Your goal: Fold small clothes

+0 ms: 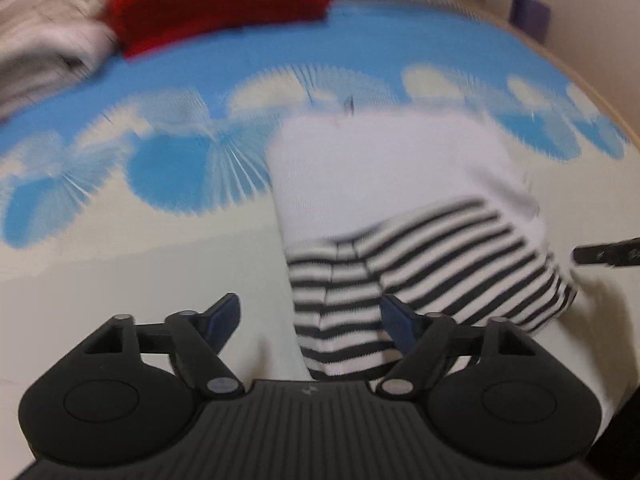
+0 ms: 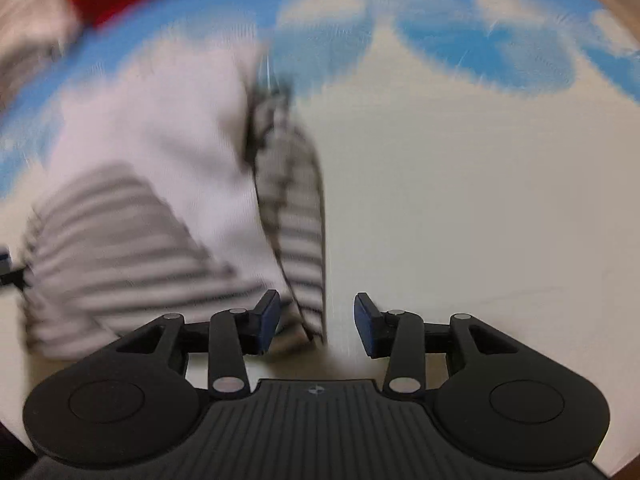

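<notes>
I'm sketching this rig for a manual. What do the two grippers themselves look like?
Both match: the left gripper and right gripper have matte black ribbed bodies, round side housings, black linkage arms with silver pivot pins, dark blue finger pads and a small centre logo. No cables show.

Both views are evenly and softly lit, with no glare. Motion blur smears nearly everything ahead of each claw: the striped garment (image 2: 132, 216) is streaked in the right wrist view, and the blue-and-cream cloth (image 1: 180, 168) shows radial streaks. The left claw (image 1: 310, 320) and right claw (image 2: 316, 320) stay sharp. Soft shadows fall just beside the garment's near edge. Fisheye distortion bends the picture edges.
</notes>
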`<action>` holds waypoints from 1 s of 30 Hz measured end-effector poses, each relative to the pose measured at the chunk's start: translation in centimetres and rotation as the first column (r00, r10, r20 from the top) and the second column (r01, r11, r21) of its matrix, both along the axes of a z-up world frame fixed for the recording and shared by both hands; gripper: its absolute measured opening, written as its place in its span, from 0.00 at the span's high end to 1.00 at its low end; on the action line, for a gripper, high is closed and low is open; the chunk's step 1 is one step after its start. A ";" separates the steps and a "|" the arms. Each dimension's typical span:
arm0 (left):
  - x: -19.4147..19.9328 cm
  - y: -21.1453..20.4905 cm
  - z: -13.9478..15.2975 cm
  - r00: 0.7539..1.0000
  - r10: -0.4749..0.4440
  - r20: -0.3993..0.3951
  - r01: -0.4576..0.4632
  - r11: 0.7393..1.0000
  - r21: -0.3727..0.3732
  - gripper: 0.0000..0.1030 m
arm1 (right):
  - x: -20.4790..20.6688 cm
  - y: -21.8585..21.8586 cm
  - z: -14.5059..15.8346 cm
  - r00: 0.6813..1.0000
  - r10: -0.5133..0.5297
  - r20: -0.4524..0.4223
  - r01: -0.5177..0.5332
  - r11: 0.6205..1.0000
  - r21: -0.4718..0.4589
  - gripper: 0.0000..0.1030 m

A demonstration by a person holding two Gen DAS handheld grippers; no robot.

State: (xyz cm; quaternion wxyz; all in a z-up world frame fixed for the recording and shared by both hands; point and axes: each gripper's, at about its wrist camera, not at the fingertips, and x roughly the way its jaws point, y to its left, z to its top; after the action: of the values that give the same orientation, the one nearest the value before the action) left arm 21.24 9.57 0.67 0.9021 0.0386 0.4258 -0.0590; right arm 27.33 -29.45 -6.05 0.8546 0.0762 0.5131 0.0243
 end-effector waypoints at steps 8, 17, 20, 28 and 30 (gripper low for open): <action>-11.6 -4.3 6.5 0.964 0.022 0.265 -0.024 1.000 0.003 0.10 | -9.2 1.8 9.7 0.904 0.050 0.424 -0.027 0.998 -0.060 0.16; -20.6 -7.0 4.4 0.961 0.101 0.258 -0.067 0.988 -0.139 0.10 | -18.9 3.2 9.7 0.887 0.009 0.461 0.026 0.997 -0.068 0.12; -20.2 -7.9 2.2 0.969 0.165 0.187 -0.158 0.986 -0.050 0.10 | -20.3 3.8 8.6 0.904 -0.016 0.426 0.040 0.998 -0.048 0.12; -19.3 -7.7 2.2 0.961 0.211 0.176 -0.199 0.976 -0.087 0.10 | -19.6 6.9 6.8 0.911 0.094 0.402 -0.040 0.989 -0.142 0.12; -19.4 -7.7 2.3 0.959 0.216 0.183 -0.200 0.975 -0.099 0.10 | -19.3 7.6 6.5 0.909 0.114 0.400 -0.052 0.985 -0.161 0.12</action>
State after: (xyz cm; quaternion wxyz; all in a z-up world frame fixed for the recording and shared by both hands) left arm 1.87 1.90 3.01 0.9409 -0.0371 0.3357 0.0233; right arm 8.05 -21.88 0.46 0.9443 -0.0157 0.3266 0.0382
